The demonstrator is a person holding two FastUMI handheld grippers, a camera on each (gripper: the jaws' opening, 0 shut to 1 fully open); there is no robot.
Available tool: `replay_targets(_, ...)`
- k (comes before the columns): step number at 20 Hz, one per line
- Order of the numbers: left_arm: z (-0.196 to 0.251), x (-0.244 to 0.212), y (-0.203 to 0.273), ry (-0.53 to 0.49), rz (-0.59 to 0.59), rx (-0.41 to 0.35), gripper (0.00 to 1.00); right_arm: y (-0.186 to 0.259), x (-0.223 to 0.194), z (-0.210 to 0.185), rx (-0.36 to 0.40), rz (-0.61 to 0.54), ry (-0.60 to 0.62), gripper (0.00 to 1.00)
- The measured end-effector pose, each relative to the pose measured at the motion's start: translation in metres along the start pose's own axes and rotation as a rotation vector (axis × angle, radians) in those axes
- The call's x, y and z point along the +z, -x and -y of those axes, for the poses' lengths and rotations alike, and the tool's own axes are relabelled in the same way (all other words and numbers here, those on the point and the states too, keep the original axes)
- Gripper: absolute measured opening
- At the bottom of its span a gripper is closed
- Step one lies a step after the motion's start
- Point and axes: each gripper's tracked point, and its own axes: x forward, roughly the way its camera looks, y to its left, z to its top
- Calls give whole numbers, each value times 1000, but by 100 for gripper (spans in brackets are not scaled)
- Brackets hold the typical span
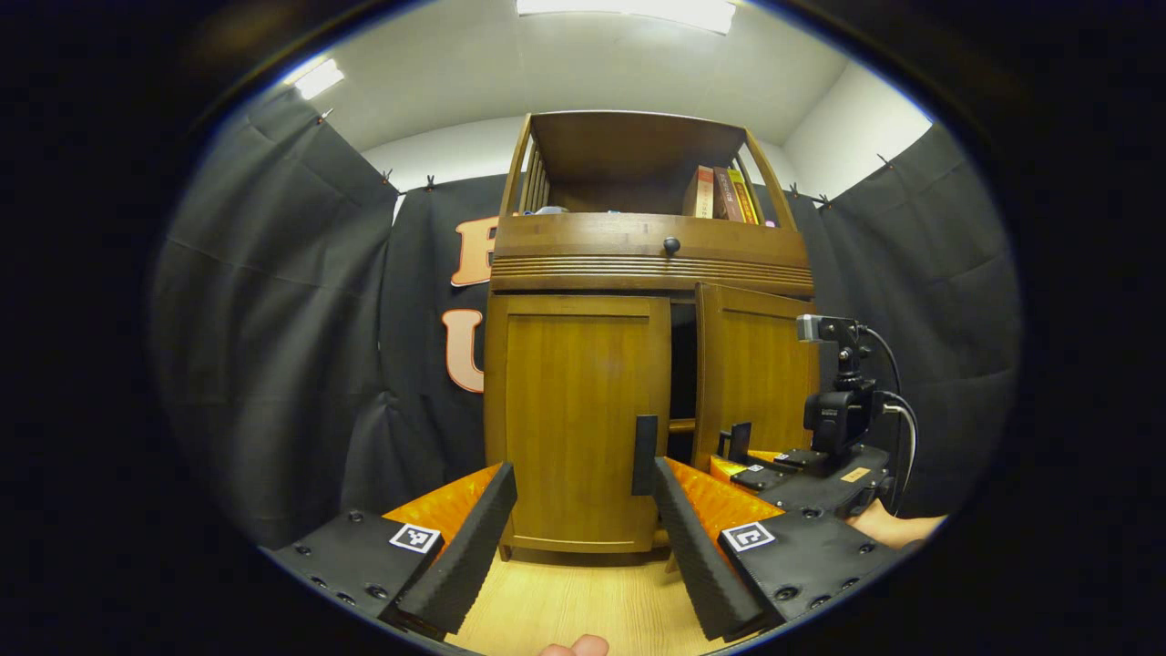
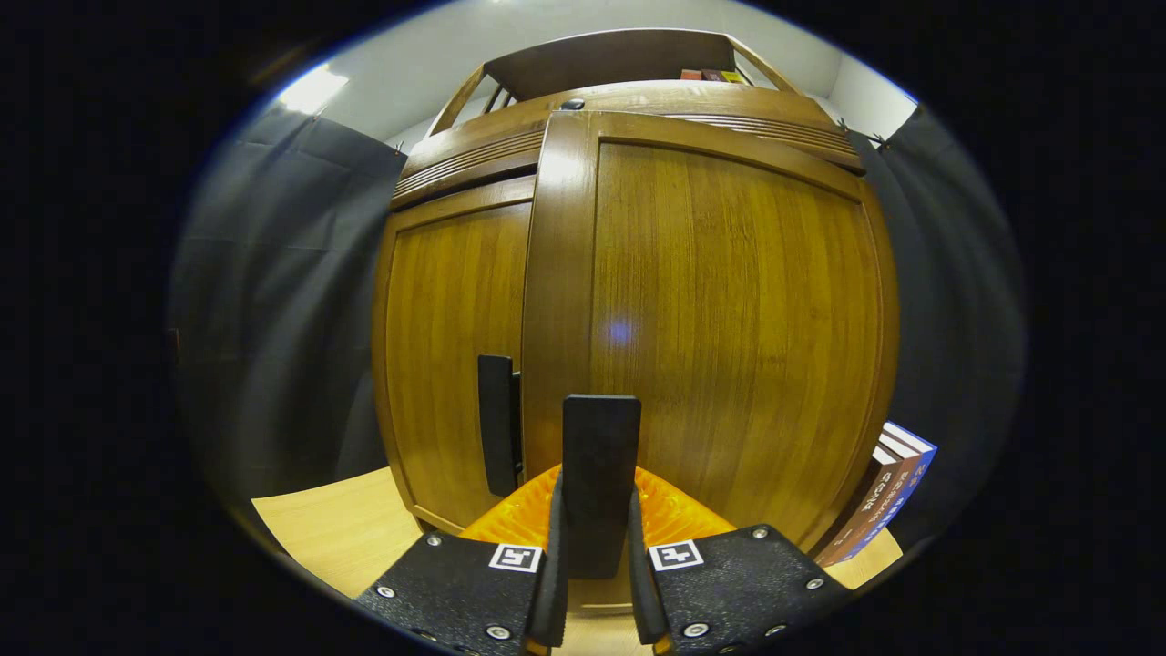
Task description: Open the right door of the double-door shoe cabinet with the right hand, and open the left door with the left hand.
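- Standing on the light wooden floor (image 1: 565,601) before the black cloth wall: the shoe cabinet (image 1: 651,260), with a drawer knob (image 1: 671,244) above its two doors and books (image 1: 720,193) on the open top shelf.
- Clamping the right gripper (image 2: 594,547) on the black right handle (image 2: 600,456), both fingers pressing on its sides in the right gripper view.
- Hanging partly open: the right door (image 2: 729,310), with its handle edge swung forward of the left door (image 2: 455,337) and a dark gap (image 1: 683,364) showing between the two in the left gripper view.
- Judging the first step as under way but unfinished, with the right door only ajar and needing a wider swing.
- Holding the left gripper (image 1: 579,483) spread wide and empty, aimed at the lower front of the left door.
- Sitting flush and shut: the left door, with its black left handle (image 1: 645,454) just beside the tip of the left gripper's inner finger (image 1: 692,547); contact cannot be told from these views.
- Judging the second step as not yet begun: closing on the left handle and pulling remain.
- Leaning at the cabinet's right side: more books (image 2: 888,501), possibly in the way of the opening right door.
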Motion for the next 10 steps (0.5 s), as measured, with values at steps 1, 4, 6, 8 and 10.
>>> replay_targets(1, 4, 0, 0, -1, -1, -8, 97, 5, 0, 0, 6, -3, -3, 29)
replay_targets(4, 16, -2, -2, 1, -5, -33, 97, 26, 0, 3, 18, 7, -12, 29)
replay_targets(6, 23, -5, -3, 5, -11, -45, 97, 42, -1, 8, 14, 9, -13, 29)
replay_targets(8, 29, -7, -5, 8, -16, -58, 97, 56, -1, 14, 11, 3, -10, 29)
replay_targets(10, 36, -8, -7, 11, -17, -71, 95, 67, -3, 19, 12, -7, -6, 29)
